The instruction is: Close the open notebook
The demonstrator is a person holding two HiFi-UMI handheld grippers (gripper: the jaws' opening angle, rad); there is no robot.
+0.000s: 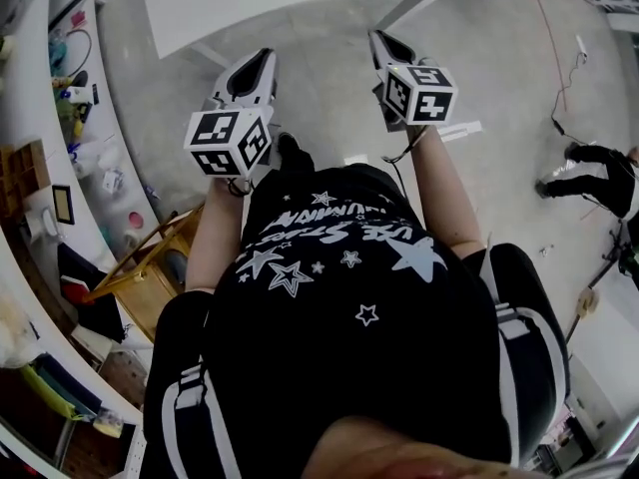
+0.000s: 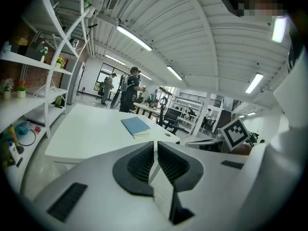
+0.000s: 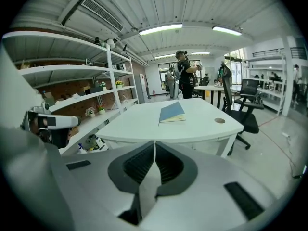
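Note:
A blue notebook (image 3: 172, 112) lies closed on the white table (image 3: 144, 124), also seen as the notebook (image 2: 135, 126) in the left gripper view. Both grippers hang in the air in front of the table's near edge (image 1: 300, 13), well short of the notebook. My left gripper (image 1: 262, 63) is shut with nothing between its jaws, and its jaws (image 2: 155, 143) meet at the tips. My right gripper (image 1: 379, 40) is shut and empty too, seen up close as the right gripper (image 3: 154, 143). The notebook is out of the head view.
White shelves (image 3: 77, 71) with small items run along the left, above a wooden crate (image 1: 150, 267) on the floor. A black office chair (image 3: 245, 105) stands right of the table. People (image 3: 185, 76) stand behind it. A cable (image 1: 559, 58) trails across the floor.

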